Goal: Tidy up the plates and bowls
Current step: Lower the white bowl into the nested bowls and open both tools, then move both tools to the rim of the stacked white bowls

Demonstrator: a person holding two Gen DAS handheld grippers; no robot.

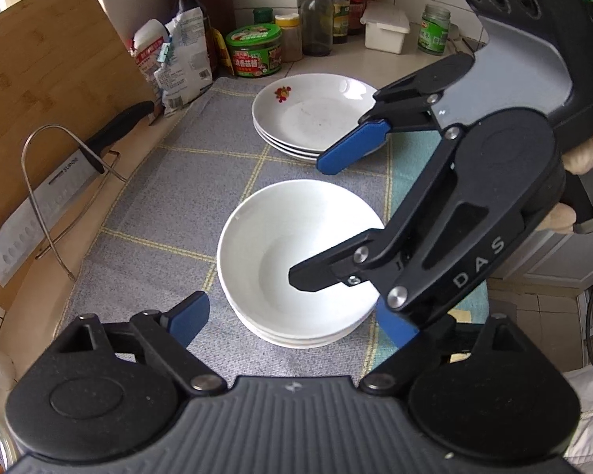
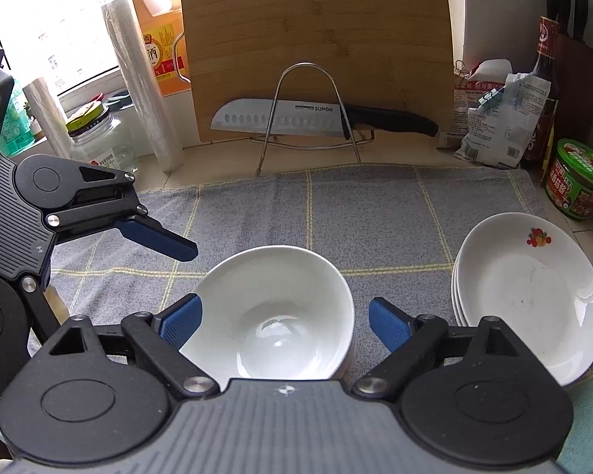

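Both tongs stand wide and hold nothing. From the right wrist view, the right tongs [image 2: 282, 326] straddle the stack of bowls [image 2: 272, 316], a blue pad on either side of the rim, neither pressing on it. The left tongs [image 1: 292, 320] hang just short of the same stack, beside the right pair; the right hand looks the nearer. The bowls sit mouth up on the grey checked cloth [image 2: 367, 213] on the table, round, so no long axis matters. A stack of plates [image 2: 529, 292] lies just beyond, face up, apart from the bowls. With both stacks made, I judge the sorting nearly done.
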